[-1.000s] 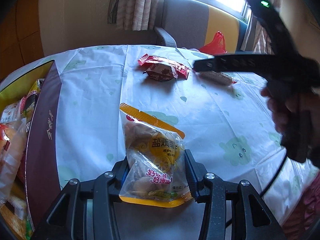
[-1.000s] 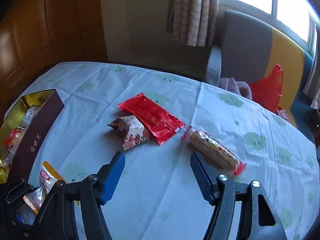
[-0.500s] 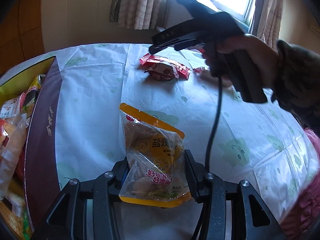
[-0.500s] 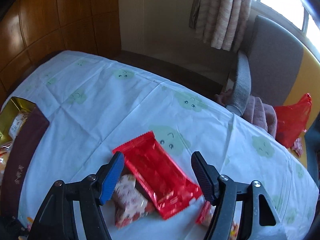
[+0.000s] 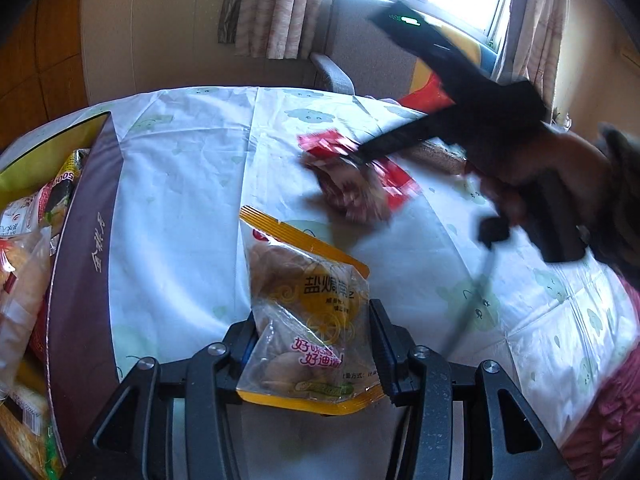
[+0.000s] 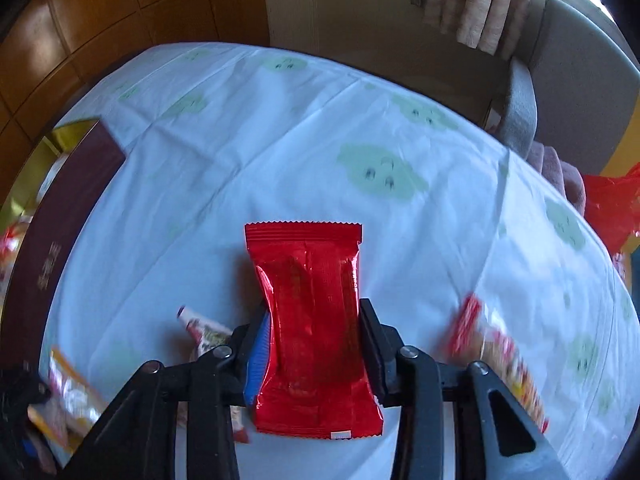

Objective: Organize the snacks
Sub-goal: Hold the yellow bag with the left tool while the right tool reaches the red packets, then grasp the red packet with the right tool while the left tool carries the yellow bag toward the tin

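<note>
My left gripper (image 5: 312,320) is shut on a yellow-edged clear snack bag (image 5: 304,280), held just above the white tablecloth (image 5: 180,184). The jaws of my right gripper (image 6: 314,316) are closing, and a red foil packet (image 6: 308,264) sits between them with its sides pinched in by the pads. In the left wrist view this red packet (image 5: 332,142) shows blurred under the right gripper's black body. A small patterned packet (image 6: 204,328) lies to its left. On the right lies a long biscuit packet (image 6: 496,352) with red ends. A maroon box (image 5: 80,248) with a gold lining holds several snacks.
A person's hand (image 5: 560,168) grips the right tool, and its cable hangs over the table. A grey armchair (image 5: 352,52) and a red plastic bag (image 6: 612,208) stand behind the round table's far edge. Wood panelling and curtains line the walls.
My right gripper swung down over the red foil packet and its jaws narrowed onto it. The left gripper kept still with the yellow bag.
</note>
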